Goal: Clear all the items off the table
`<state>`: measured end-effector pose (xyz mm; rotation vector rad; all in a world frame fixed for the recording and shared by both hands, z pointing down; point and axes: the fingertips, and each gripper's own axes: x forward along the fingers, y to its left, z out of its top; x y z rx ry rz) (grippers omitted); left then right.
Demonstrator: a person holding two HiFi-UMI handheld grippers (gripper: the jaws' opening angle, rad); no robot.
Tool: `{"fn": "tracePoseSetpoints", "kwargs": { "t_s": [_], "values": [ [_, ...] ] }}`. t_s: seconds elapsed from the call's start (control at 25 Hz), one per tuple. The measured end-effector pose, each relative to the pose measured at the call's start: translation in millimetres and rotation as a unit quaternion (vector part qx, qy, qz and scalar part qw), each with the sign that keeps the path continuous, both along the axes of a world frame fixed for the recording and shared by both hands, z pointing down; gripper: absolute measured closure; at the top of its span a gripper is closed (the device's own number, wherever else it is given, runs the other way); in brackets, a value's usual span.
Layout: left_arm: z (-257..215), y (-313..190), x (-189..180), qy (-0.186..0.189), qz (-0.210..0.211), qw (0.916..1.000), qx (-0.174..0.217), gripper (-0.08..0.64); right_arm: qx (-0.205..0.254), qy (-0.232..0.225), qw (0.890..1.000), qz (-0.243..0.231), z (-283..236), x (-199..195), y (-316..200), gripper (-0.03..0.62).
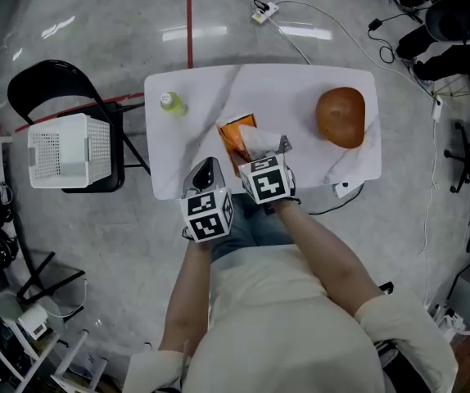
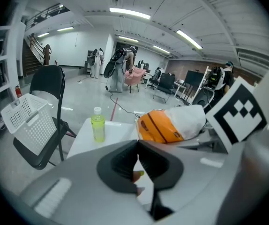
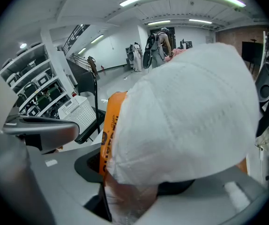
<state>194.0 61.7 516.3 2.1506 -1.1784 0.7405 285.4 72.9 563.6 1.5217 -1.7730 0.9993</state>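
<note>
The right gripper [image 1: 264, 147] clamps an orange-and-white packet [image 3: 186, 121], possibly tissues, over the table [image 1: 300, 84], presumably bound for the white basket [image 1: 70, 150]. The left gripper [image 1: 205, 173] hangs clenched and empty.

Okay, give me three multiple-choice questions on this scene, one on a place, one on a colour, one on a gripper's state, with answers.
1. Where does the white basket sit? A on a sofa; B on the black chair; C on a trolley.
2. What colour is the bottle? A yellow-green; B red; C blue.
3. How is the right gripper? A open, empty; B shut on the orange-and-white packet; C out of view.
Answers: B, it rests on the chair's seat; A, its liquid shows so; B, the packet fills its jaws.
</note>
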Motion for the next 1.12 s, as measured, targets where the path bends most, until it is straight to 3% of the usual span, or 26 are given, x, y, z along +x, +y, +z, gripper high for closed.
{"fn": "tracePoseSetpoints", "kwargs": {
  "t_s": [0.4,1.12],
  "values": [
    [-31.0,16.4,13.1,0.003,-0.002,0.9998,0.017,0.551,0.028,0.001,1.0,0.005,-40.3,21.7,12.6,0.313],
    [-68.6,40.1,16.1,0.009,0.003,0.9987,0.051,0.551,0.065,0.014,0.997,-0.029,-83.8,22.1,36.8,0.313]
  ]
}}
